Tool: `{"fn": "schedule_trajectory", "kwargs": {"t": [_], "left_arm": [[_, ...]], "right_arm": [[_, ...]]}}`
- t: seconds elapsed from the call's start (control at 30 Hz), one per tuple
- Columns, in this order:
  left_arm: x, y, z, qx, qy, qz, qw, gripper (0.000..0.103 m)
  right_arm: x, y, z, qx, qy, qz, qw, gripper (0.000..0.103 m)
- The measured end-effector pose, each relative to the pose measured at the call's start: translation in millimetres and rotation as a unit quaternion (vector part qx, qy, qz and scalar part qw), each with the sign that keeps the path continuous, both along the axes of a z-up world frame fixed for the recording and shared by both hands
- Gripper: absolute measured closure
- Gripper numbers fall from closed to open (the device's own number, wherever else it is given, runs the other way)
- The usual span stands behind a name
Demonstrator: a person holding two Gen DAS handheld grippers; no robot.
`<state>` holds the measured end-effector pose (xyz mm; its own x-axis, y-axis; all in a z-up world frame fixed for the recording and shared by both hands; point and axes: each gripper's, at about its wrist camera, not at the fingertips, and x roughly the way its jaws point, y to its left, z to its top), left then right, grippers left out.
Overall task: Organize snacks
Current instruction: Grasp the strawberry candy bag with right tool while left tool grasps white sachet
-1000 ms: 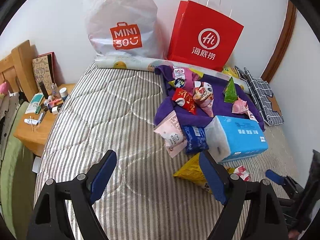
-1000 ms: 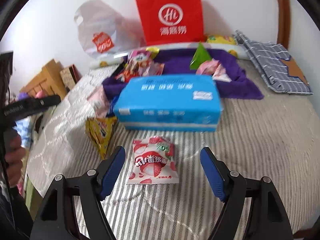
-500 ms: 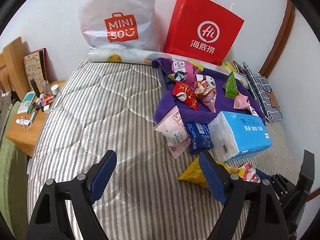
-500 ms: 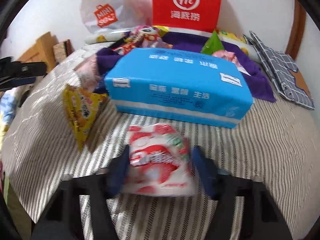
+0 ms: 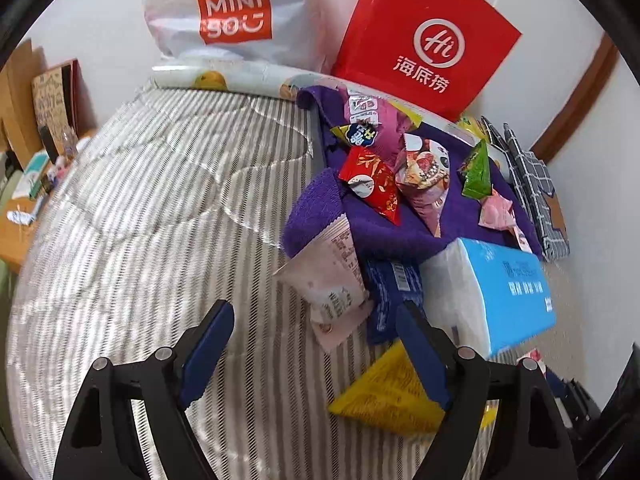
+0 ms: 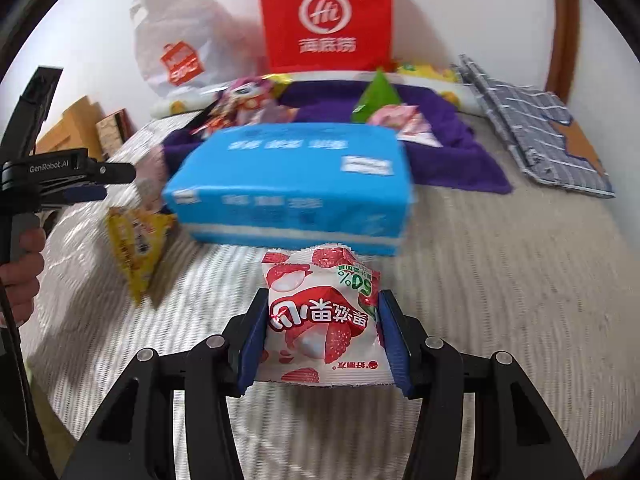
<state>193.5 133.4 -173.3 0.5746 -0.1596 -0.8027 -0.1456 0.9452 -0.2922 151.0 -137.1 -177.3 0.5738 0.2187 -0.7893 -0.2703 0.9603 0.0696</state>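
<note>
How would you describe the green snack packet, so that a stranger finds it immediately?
Find the red paper bag standing against the wall. Before it, a purple towel holds several snacks. The green snack packet stands there as a small pyramid, beside a pink packet; nothing else there is green.

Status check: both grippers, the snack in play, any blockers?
Right gripper just closed on lychee candy bag. Left gripper open, empty, jaws just narrowing. Blue tissue pack directly ahead.

You face a white wall (image 5: 100, 20) beyond a striped bed (image 5: 140, 220), wooden nightstand (image 5: 16, 236) at its left.
</note>
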Motion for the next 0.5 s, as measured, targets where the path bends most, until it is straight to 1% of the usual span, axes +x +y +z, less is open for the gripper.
{"fn": "schedule_trajectory", "kwargs": {"t": [0.07, 0.13, 0.17, 0.27, 0.33, 0.4, 0.47, 0.5], "left_arm": [[6, 0, -5, -0.014, 0.007, 0.008, 0.9999, 0.027], [12, -1, -10, -0.032, 0.011, 0.015, 0.9993, 0.028], [14, -2, -12, -0.038, 0.014, 0.016, 0.9991, 0.031], [21, -6, -17, -0.039, 0.023, 0.019, 0.9988, 0.038], [25, -10, -18, -0.031, 0.024, 0.025, 0.9989, 0.04], [28, -13, -19, -0.02, 0.027, 0.028, 0.999, 0.048], [30, -14, -19, -0.021, 0.03, 0.031, 0.9989, 0.064], [31, -13, -20, -0.025, 0.032, 0.031, 0.9987, 0.069]], "right_arm": [[4, -7, -2, -0.002, 0.002, -0.009, 1.0, 0.05], [6, -11, -4, -0.004, 0.004, -0.013, 1.0, 0.05], [8, -13, -6, -0.002, 0.007, -0.015, 1.0, 0.05], [10, -17, -12, -0.004, 0.012, -0.016, 1.0, 0.05], [9, -18, -13, -0.007, 0.006, -0.016, 1.0, 0.05], [10, -19, -13, -0.006, 0.005, -0.015, 1.0, 0.05], [11, -20, -13, -0.003, 0.005, -0.016, 1.0, 0.05], [11, -20, -13, -0.002, 0.005, -0.015, 1.0, 0.05]]}}
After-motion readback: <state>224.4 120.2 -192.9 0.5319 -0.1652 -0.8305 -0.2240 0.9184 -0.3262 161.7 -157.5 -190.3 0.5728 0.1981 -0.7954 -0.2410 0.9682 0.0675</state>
